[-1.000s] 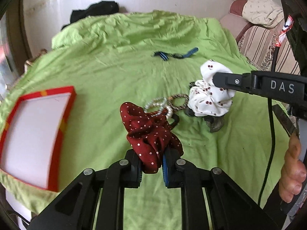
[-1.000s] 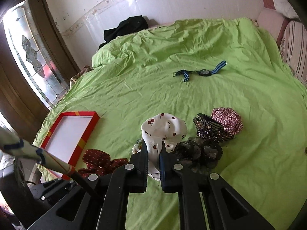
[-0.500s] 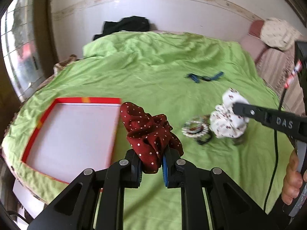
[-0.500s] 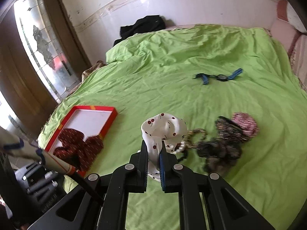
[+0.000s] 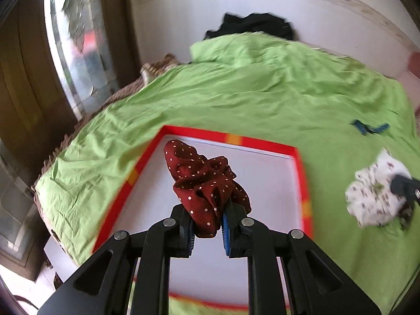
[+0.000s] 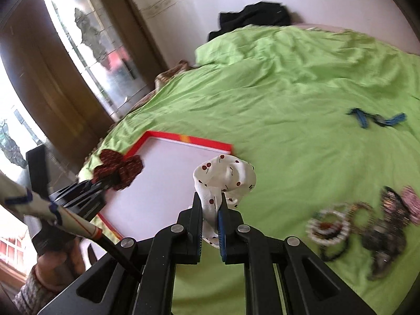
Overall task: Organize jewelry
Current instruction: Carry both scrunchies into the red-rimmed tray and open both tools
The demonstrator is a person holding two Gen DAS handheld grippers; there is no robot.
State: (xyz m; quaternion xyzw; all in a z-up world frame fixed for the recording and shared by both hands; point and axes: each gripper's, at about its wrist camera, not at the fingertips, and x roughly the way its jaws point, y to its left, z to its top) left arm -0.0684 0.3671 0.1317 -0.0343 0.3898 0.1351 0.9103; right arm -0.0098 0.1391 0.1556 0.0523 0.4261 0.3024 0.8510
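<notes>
Maroon dotted scrunchie (image 5: pixel 207 183) pinched in left gripper (image 5: pixel 208 232), now over red-rimmed tray (image 5: pixel 262 145), previously over sheet; right gripper (image 6: pixel 211 227) clamps white cherry-print scrunchie (image 6: pixel 224 177), closing on tray; bracelet pile (image 6: pixel 362 221) blurred, probably untouched; drop-off seems next.

tray (image 5: pixel 265 143) on bedsheet (image 5: pixel 262 92), bracelets (image 6: pixel 329 227) rightward

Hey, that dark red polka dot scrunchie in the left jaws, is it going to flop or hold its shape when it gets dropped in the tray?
The red scrunchie bunches in soft folds above the jaws, so it's probably floppy and light. Likely lands without rolling.
</notes>
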